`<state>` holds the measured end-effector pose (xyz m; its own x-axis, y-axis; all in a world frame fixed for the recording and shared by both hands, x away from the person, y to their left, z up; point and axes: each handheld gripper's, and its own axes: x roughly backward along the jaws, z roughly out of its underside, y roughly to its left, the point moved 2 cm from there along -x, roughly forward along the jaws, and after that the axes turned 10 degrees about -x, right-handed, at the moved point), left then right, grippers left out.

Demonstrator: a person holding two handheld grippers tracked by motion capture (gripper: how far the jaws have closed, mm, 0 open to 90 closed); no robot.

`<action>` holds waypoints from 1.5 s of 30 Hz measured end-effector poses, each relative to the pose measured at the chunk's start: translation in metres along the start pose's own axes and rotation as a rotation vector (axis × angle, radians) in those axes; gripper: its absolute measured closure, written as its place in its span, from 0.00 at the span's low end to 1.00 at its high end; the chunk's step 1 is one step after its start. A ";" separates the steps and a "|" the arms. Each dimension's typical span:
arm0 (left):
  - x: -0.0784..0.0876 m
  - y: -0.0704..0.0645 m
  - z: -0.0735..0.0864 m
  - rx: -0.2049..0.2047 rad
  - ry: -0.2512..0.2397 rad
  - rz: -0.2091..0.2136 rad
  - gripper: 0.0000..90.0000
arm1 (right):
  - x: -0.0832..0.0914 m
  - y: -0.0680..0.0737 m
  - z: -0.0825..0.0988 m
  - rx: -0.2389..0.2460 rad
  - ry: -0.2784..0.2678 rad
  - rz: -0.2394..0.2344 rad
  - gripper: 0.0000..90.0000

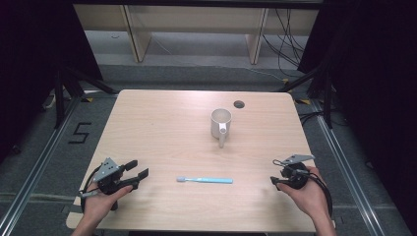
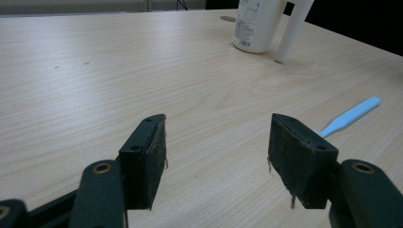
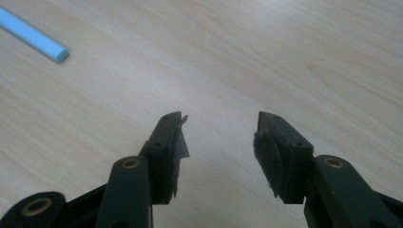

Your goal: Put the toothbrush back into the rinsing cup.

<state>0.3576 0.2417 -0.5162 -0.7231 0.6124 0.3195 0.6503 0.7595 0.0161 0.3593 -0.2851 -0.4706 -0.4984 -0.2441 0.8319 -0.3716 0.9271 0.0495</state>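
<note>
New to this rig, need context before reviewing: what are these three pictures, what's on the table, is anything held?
No robot arm here: a person holds a hand-operated two-jaw gripper in each hand. The high view looks down from above the person's side, with the left gripper at the left and the right gripper at the right. The other two pictures come from cameras riding on each gripper, looking along its black jaws.

On the light wooden table stand a white cylindrical mug with a long straight handle and, nearer the person, a light blue plastic toothbrush lying flat between the grippers.

Nothing is held: both grippers have their jaws open over bare wood, apart from the toothbrush.
</note>
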 end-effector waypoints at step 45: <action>0.000 -0.001 -0.002 -0.002 0.009 0.012 0.41 | -0.017 0.017 -0.029 0.243 0.443 -0.073 0.55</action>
<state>0.3574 0.2401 -0.5146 -0.7132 0.6195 0.3279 0.6594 0.7516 0.0143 0.3840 -0.2566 -0.4680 -0.1039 -0.1135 0.9881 -0.5906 0.8064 0.0305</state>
